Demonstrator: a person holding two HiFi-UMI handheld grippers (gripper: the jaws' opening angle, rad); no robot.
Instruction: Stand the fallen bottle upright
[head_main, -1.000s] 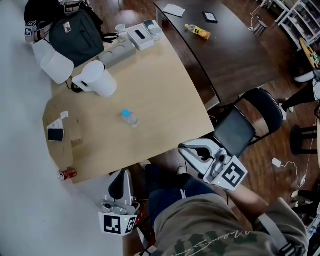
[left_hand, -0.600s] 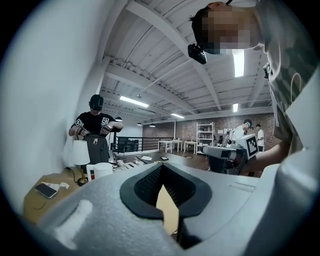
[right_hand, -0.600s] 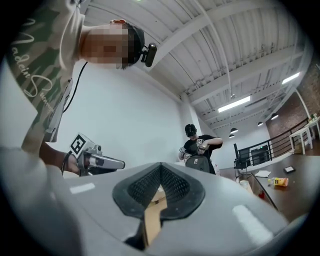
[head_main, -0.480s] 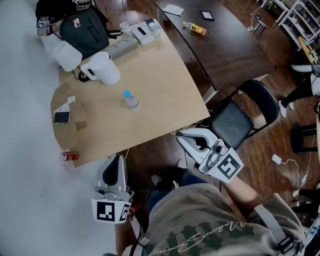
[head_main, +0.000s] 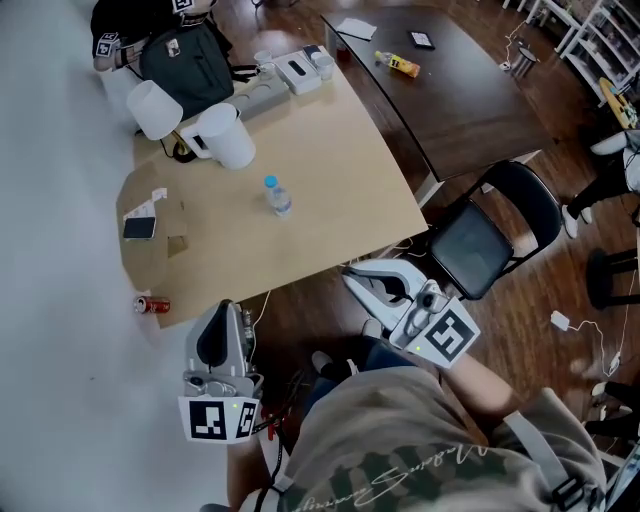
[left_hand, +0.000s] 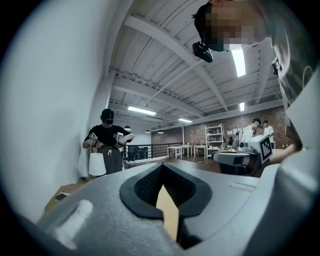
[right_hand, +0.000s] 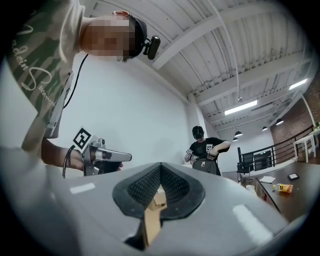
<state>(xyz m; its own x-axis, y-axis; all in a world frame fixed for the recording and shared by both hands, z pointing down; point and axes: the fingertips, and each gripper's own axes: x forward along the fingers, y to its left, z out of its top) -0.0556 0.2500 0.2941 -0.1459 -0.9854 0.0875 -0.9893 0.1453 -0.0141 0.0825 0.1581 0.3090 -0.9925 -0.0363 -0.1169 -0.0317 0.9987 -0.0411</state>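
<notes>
A clear water bottle (head_main: 279, 199) with a blue cap stands on the light wood table (head_main: 330, 190), apparently upright, near its middle. Both grippers hang off the table's near edge, close to the person's body and far from the bottle. My left gripper (head_main: 219, 318) is below the table's near-left corner, its jaws shut on nothing (left_hand: 162, 187). My right gripper (head_main: 352, 277) is beside the near-right edge; its jaws also meet with nothing between them (right_hand: 160, 187). Each gripper shows in the other's view: the right gripper (left_hand: 235, 159), the left gripper (right_hand: 107, 157).
A white jug (head_main: 228, 137), a white lamp shade (head_main: 155, 108), a black backpack (head_main: 188, 55) and a phone (head_main: 140, 229) sit on the table's far and left parts. A red can (head_main: 152, 305) lies at its near-left edge. A black chair (head_main: 490, 235) and a dark table (head_main: 450, 90) stand to the right. Another person (left_hand: 107, 140) stands at the far end.
Both grippers have risen and drifted left in the head view, still shut. The table has slid up and right in the picture. The bottle keeps its place on it.
</notes>
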